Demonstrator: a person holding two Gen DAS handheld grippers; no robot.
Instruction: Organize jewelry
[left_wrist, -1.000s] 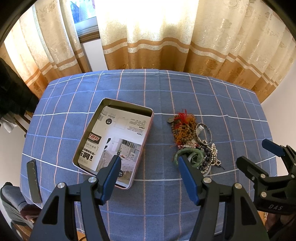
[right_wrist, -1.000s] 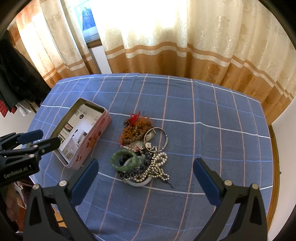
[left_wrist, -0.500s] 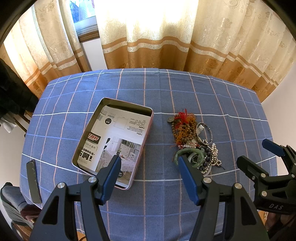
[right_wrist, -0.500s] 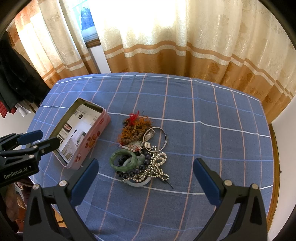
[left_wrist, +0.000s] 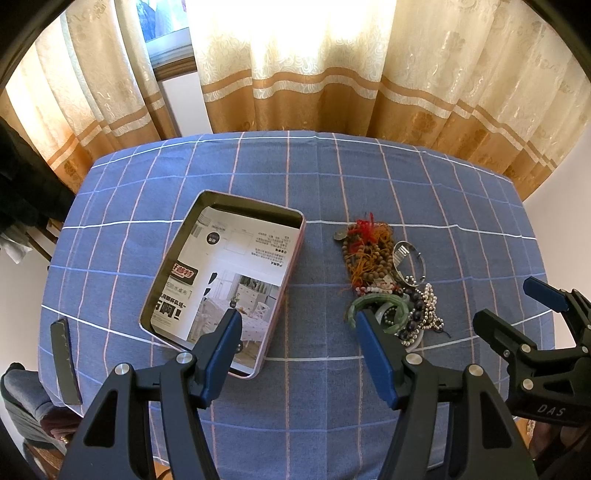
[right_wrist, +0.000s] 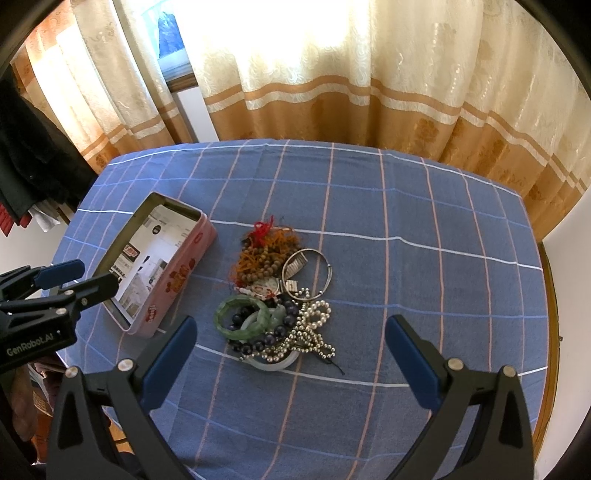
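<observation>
Jewelry pile (right_wrist: 275, 299) of green bangles, pearl strands, wooden beads sits mid-desk (right_wrist: 424, 280), just right of open pink rectangular tin (left_wrist: 225, 280). Left hand-held gripper (left_wrist: 297, 332), marked "GenRobot.AI", and right hand-held gripper (right_wrist: 291, 341), marked "DAS", both spread apart, empty.

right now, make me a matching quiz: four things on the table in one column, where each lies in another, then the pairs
Things:
1. tin
2. green bangle
3. wooden beads
4. silver bangle

Places:
a. far end of the jewelry pile, under a red tassel
b. left of the pile, open, lined with printed paper
c. right edge of the pile
d. near left of the pile, over dark beads

Pairs: 1-b, 2-d, 3-a, 4-c
</observation>
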